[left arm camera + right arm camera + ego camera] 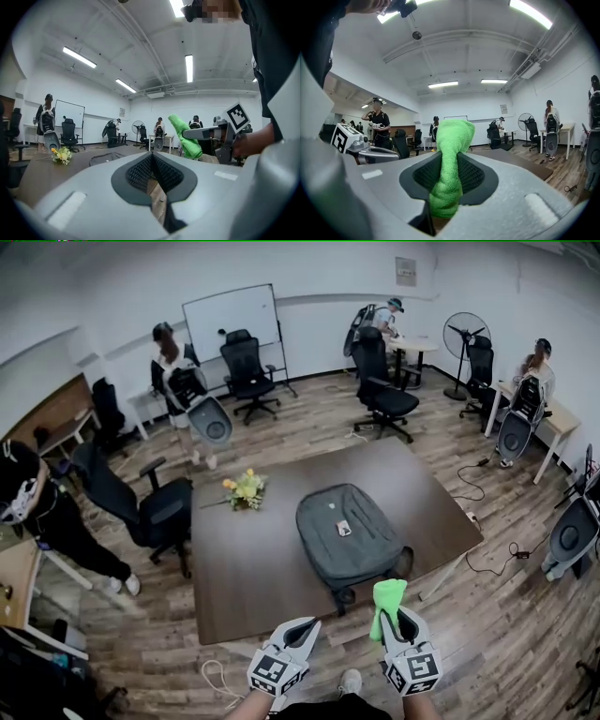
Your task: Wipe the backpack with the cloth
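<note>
Right gripper [396, 617]: it is held low, nearest the person, and its jaws are closed on the cloth.
Cloth [387, 600]: it is green and bunched into a roll. It is pinched between the pads of the right gripper, with its upper end standing out past the jaw tips and its lower end hanging behind the pads.
Left gripper [304, 627]: it is held just beside the right gripper without touching it. Its jaws are brought together at the tips, only a narrow slit is left lower down between the pads, and nothing is held there.
Bench [244, 568]: a dark brown top is seen just beyond both grippers, over a wooden floor.
Backpack [347, 531]: it is dark grey and laid flat on the right half of the bench, with one end turned towards the person. A small tag is seen on its upper face. Its inside cannot be seen. The cloth is held near its near end, clear of it.
Flowers [246, 489]: a small yellow bunch is laid on the far left part of the bench, apart from the backpack.
Office chair [150, 507]: it is black and placed at the left edge of the bench.
Whiteboard [231, 321]: it is set against the far wall, where several people are seen beside desks.
Fan [465, 336]: it is stood at the far right.
</note>
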A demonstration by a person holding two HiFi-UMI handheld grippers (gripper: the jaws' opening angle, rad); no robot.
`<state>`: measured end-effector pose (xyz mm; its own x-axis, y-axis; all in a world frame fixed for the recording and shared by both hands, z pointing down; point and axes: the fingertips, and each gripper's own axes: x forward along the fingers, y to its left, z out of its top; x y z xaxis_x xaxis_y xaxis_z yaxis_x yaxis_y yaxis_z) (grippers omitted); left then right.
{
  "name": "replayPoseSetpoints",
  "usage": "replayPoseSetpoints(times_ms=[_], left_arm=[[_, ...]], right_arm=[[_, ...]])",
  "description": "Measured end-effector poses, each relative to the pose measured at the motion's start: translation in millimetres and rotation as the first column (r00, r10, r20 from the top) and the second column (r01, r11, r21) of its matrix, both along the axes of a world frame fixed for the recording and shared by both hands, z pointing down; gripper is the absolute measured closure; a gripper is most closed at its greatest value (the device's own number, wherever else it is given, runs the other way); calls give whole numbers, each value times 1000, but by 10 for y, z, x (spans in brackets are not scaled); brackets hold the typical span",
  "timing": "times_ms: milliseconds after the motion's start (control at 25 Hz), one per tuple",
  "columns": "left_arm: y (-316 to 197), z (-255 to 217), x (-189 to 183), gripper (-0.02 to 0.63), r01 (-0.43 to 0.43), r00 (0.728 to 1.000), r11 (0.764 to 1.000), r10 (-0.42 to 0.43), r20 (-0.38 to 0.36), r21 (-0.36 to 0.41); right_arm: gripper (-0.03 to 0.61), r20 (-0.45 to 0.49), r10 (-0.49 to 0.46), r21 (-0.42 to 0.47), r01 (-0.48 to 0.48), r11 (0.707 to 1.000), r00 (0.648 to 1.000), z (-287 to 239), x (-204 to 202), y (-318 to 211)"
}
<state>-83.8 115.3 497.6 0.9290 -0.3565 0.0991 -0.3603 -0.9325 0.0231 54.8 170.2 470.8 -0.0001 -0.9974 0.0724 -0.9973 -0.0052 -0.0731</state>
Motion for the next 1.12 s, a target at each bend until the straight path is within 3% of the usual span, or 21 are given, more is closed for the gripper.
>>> replayPoseSetpoints(times_ms=[440, 760, 960, 1120], left_arm=[[-614, -36, 343, 594, 107, 994, 994, -107, 7, -6], [-792, -15, 546, 594, 174, 985, 985, -174, 0, -21], [-889, 91, 488, 594, 221, 975, 969, -224, -9, -109], [-993, 138, 412, 594, 250, 968, 962, -251, 4, -114]], right_arm=[[480, 4, -83, -2, 83, 997, 997, -13, 496, -633], [480, -2, -162, -4, 162, 987, 987, 26, 757, -937], [480, 14, -171, -30, 171, 985, 985, 109, 838, -1039], [480, 26, -178, -51, 179, 983, 984, 191, 848, -1139]])
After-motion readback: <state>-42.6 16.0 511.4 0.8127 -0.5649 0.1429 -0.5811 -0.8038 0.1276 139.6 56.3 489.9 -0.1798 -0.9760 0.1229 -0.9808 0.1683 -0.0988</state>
